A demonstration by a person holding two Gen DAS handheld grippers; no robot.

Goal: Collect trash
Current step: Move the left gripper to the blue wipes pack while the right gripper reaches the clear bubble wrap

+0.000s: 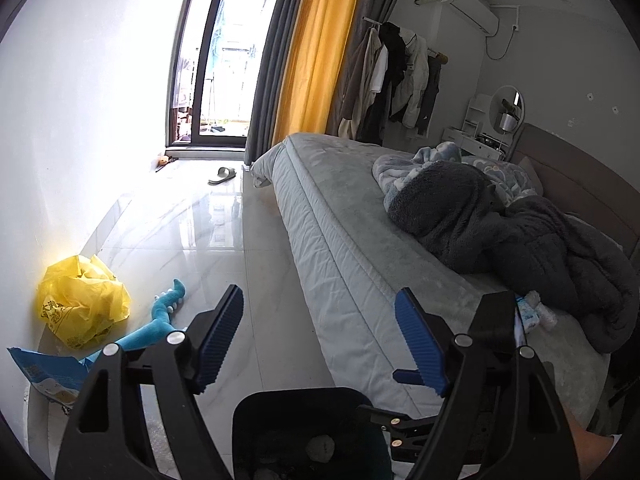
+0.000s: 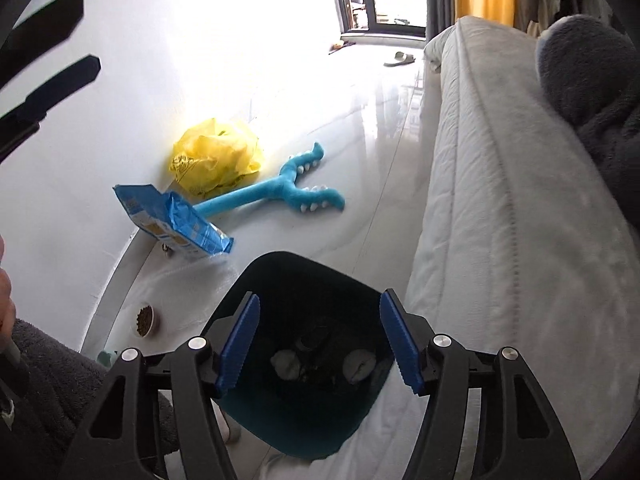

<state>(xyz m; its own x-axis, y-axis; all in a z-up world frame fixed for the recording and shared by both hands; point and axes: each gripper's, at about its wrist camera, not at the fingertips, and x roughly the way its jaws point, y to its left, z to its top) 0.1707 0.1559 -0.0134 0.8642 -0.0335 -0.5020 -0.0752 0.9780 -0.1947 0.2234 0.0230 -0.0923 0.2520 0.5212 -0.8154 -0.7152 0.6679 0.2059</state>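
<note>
A dark teal trash bin (image 2: 352, 288) stands on the floor beside the bed, with crumpled white tissues (image 2: 286, 364) inside; its rim also shows in the left wrist view (image 1: 280, 400). My right gripper (image 2: 320, 344) is open and empty right above the bin's mouth. My left gripper (image 1: 320, 340) is open and empty, held above the floor and the bed's edge. A crumpled yellow plastic bag (image 2: 216, 156) and a blue snack packet (image 2: 176, 220) lie on the floor by the wall. A small white-blue wrapper (image 1: 534, 314) lies on the bed.
A blue toy grabber (image 2: 296, 188) lies on the tiles. A pet food bowl (image 2: 145, 319) sits by the wall. The grey bed (image 1: 340, 208) with dark blankets (image 1: 500, 232) fills the right. A slipper (image 1: 223, 175) lies near the balcony door.
</note>
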